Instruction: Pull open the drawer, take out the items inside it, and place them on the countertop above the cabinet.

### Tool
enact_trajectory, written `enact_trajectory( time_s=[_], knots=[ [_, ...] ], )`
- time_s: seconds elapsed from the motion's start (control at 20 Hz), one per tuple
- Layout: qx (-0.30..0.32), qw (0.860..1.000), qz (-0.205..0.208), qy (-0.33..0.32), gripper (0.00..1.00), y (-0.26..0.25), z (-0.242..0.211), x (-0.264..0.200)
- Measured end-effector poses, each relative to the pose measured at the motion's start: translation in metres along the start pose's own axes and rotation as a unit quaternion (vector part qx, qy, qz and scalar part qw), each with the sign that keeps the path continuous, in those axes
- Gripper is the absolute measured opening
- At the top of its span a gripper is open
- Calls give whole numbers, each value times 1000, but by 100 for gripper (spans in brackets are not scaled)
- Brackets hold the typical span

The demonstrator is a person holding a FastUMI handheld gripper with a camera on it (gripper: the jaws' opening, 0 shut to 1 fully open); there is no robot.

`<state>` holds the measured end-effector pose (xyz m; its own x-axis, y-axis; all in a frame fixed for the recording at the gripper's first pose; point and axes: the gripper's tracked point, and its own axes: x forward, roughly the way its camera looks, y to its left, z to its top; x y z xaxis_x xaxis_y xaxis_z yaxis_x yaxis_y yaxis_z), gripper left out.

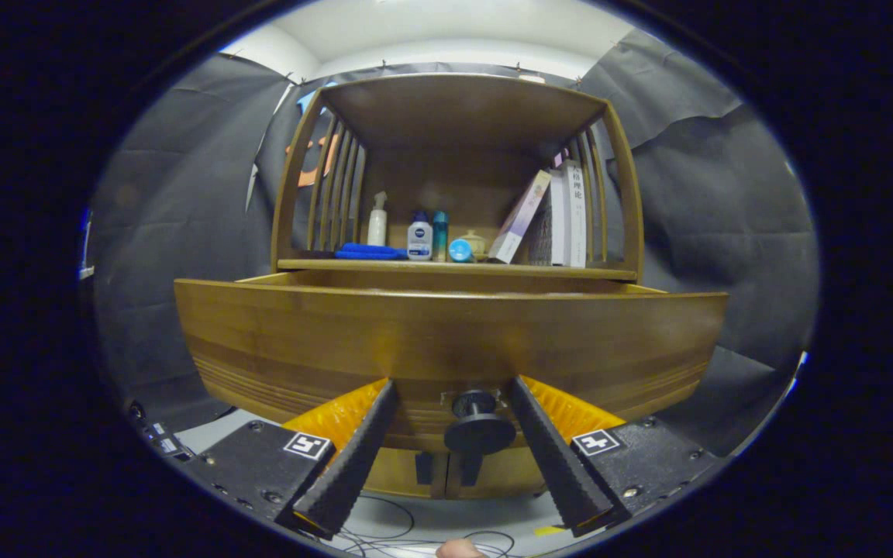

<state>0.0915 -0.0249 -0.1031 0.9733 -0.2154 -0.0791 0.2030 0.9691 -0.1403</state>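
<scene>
The wooden drawer (446, 333) is pulled out toward me; its curved front fills the space just ahead of the fingers, and its inside is hidden behind the front's top edge. Its black round knob (480, 430) sits between my two fingers, closer to the right one, and neither finger presses on it. My gripper (453, 386) is open, with both black ridged fingertips close to the drawer front. The countertop (454, 267) runs above and behind the drawer.
On the countertop stand a blue cloth (369, 251), a white pump bottle (377, 221), small bottles (420, 236), a blue round jar (460, 249) and leaning books (547, 217). Slatted side rails and a shelf top enclose it. Cabinet doors (446, 473) and floor cables lie below.
</scene>
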Motion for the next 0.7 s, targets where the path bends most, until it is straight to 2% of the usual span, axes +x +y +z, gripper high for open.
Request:
enact_trajectory(
  time_s=[0.7],
  knots=[
    [-15, 1000, -11, 15, 99, 2, 22, 104]
  ],
)
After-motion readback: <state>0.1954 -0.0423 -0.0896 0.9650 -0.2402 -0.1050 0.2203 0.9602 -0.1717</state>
